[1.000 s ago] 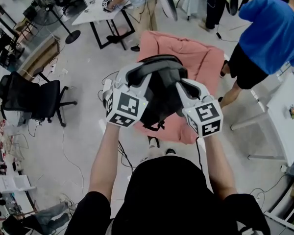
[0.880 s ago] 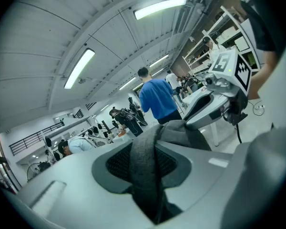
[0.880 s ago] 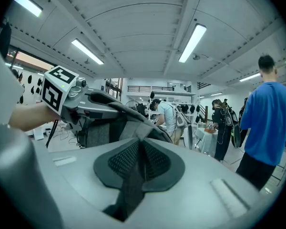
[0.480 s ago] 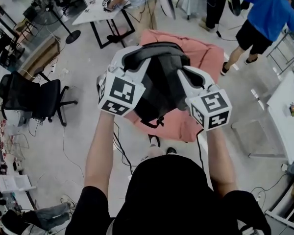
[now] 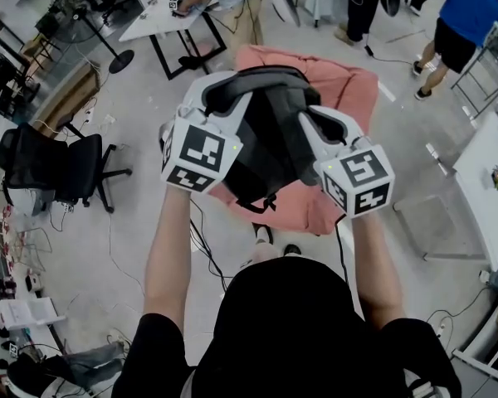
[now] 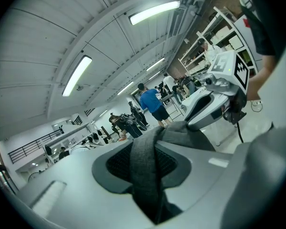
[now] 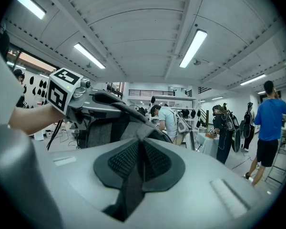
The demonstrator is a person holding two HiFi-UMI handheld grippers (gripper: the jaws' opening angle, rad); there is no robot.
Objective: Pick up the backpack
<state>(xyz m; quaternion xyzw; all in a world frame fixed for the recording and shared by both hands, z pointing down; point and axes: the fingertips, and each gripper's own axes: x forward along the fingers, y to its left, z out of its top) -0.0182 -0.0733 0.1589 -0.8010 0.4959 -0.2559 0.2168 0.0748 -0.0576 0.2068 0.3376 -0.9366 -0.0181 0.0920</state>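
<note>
A dark grey and black backpack (image 5: 267, 143) hangs in the air between my two grippers, lifted off the pink cushion (image 5: 349, 98) below it. My left gripper (image 5: 220, 102) is shut on a grey shoulder strap (image 6: 145, 168), which runs through the narrow gap between its jaws. The right gripper (image 5: 314, 124) is shut on a dark strap (image 7: 133, 173) that is pinched flat between its pads. Each gripper view looks nearly level across the room, with the other gripper and the bag's top in front.
A black office chair (image 5: 54, 166) stands at the left among floor cables. A white table (image 5: 490, 185) is at the right and a black-legged table (image 5: 162, 23) at the top. A person in blue (image 5: 469, 15) stands at the upper right, with others by the far tables.
Both grippers have risen with the backpack, which now looks larger and higher over the cushion. The person in blue has walked away toward the upper right.
</note>
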